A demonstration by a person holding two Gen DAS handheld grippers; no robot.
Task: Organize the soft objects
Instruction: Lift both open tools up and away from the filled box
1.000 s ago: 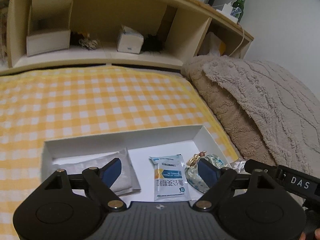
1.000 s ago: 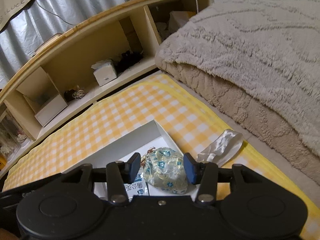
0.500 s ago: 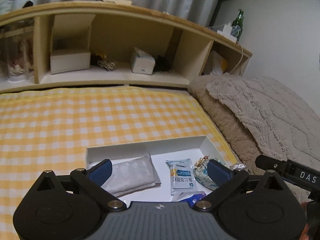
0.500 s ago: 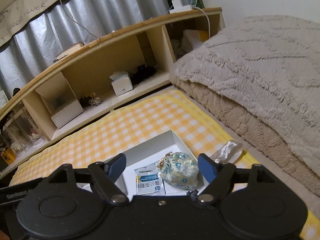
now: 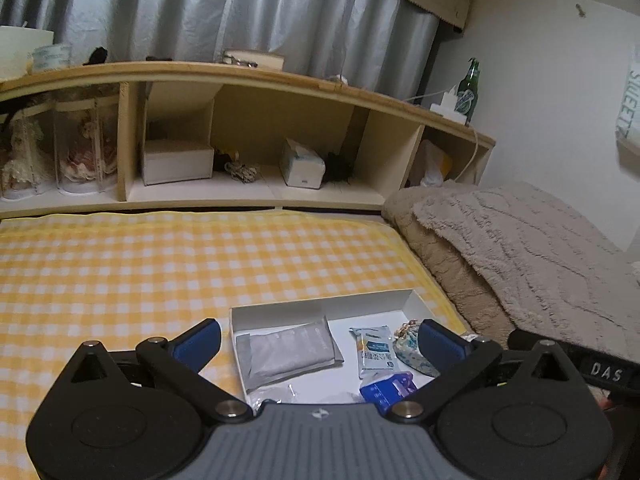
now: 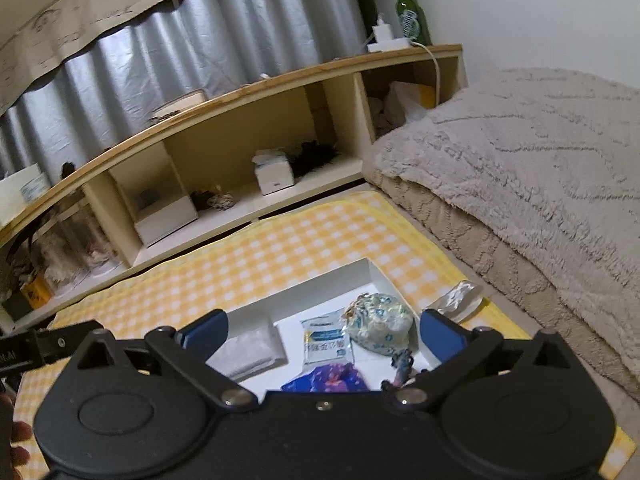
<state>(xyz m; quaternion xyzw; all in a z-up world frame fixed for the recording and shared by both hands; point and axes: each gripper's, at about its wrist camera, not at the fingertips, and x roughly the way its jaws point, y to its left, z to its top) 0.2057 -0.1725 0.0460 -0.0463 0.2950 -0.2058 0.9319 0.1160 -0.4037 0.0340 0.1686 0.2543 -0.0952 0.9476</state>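
A shallow white box [image 5: 320,306] lies on the yellow checked sheet. Inside it are a grey soft pack [image 5: 286,350], a white-and-blue tissue packet [image 5: 374,352], a floral pouch [image 5: 406,350] and a blue-purple packet [image 5: 386,388]. My left gripper [image 5: 318,340] hovers open above the box and holds nothing. In the right wrist view, the right gripper [image 6: 324,330] is also raised over the box [image 6: 320,288]. Its jaws are opening, and the floral pouch [image 6: 380,322] lies below them, untouched. The grey pack [image 6: 248,346] and tissue packet [image 6: 326,340] rest beside it.
A clear plastic wrapper [image 6: 456,300] lies on the sheet just right of the box. A thick beige blanket [image 5: 520,264] is piled to the right. The wooden headboard shelf [image 5: 256,200] holds boxes, with a green bottle [image 5: 470,88] on top.
Both grippers have risen and drawn back from the box. The right jaws have spread wide away from the floral pouch, which now lies in the box. The left jaws widened a little.
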